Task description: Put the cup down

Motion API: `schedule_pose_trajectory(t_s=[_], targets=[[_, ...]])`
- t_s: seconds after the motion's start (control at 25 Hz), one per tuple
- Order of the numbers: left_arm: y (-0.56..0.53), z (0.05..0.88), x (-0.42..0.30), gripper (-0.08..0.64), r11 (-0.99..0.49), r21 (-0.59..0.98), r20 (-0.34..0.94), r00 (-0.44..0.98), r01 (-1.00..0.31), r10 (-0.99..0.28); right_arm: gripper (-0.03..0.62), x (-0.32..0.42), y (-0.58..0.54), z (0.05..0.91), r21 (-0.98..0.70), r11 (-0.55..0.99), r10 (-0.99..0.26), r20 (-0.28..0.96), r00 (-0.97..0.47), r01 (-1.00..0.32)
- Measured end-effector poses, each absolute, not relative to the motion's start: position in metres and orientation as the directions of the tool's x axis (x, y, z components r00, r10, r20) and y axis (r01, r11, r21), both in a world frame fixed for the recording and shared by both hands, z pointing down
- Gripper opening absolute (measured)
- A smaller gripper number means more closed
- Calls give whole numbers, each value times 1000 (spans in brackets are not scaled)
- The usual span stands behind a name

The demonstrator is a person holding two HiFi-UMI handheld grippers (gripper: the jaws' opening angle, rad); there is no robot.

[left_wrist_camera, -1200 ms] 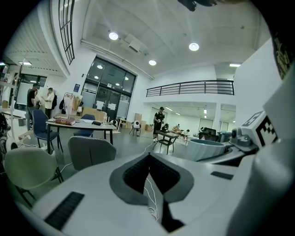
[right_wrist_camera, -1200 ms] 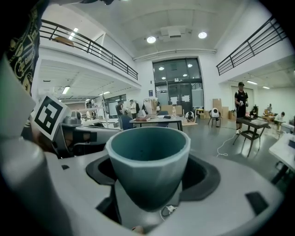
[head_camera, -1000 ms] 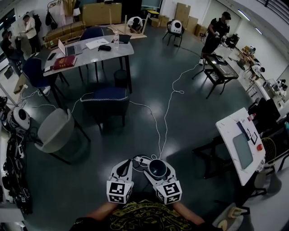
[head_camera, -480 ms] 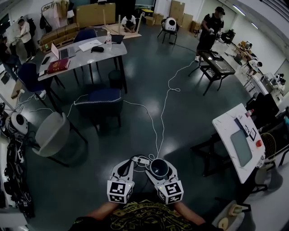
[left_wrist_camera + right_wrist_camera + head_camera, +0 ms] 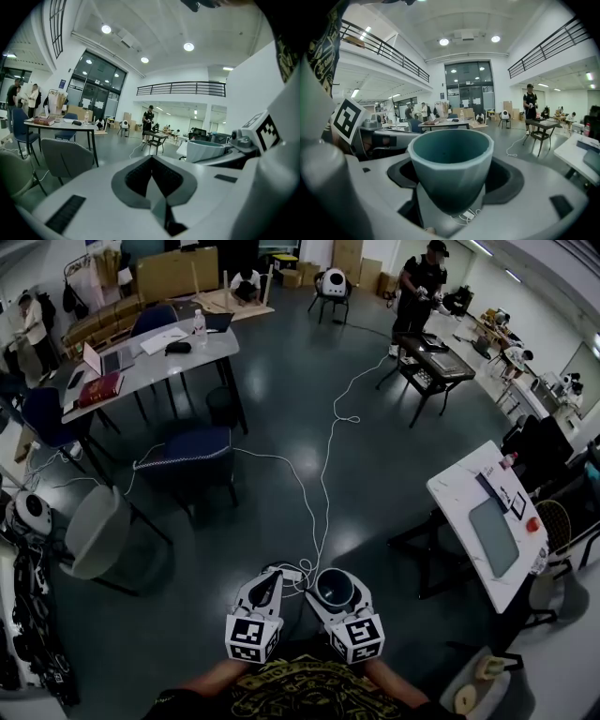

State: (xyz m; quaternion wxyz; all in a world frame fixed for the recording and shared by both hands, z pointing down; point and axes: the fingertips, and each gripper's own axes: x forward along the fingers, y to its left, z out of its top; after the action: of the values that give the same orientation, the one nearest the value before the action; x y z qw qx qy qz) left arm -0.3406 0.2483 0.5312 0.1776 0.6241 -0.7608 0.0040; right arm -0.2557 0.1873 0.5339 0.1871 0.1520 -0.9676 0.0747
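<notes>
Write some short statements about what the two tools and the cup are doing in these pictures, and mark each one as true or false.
1. The right tool grips a teal cup. True.
2. The teal cup lies on its side. False: it is upright, with its mouth up.
3. The left tool is shut, with nothing between its jaws. True.
4. The teal cup stands on the white table. False: it is held in the air above the dark floor, and the white table is off to the person's right.
5. The teal cup is full of liquid. False: its inside looks empty in the right gripper view.
</notes>
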Motion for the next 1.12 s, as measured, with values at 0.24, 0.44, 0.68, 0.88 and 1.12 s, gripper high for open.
schedule_pose_trajectory(t_s=[0.24, 0.44, 0.68, 0.88, 1.12], targets=[[218, 530, -321, 9, 188, 205, 288, -124, -961, -949, 371, -238, 161, 534, -114, 931, -281, 380, -881, -346], [191, 526, -304, 9, 159, 188, 294, -99, -969, -951, 371, -223, 138, 532, -129, 923, -297, 359, -885, -362], [153, 522, -273, 9, 116, 180, 296, -58, -977, -953, 371, -199, 108, 535, -140, 917, -307, 347, -886, -373], [128, 523, -254, 9, 104, 168, 304, -49, -980, -951, 371, -178, 84, 535, -146, 912, -319, 336, -886, -384], [93, 522, -218, 9, 77, 162, 298, -25, -984, -954, 371, -143, 55, 536, -151, 905, -333, 327, -884, -397]])
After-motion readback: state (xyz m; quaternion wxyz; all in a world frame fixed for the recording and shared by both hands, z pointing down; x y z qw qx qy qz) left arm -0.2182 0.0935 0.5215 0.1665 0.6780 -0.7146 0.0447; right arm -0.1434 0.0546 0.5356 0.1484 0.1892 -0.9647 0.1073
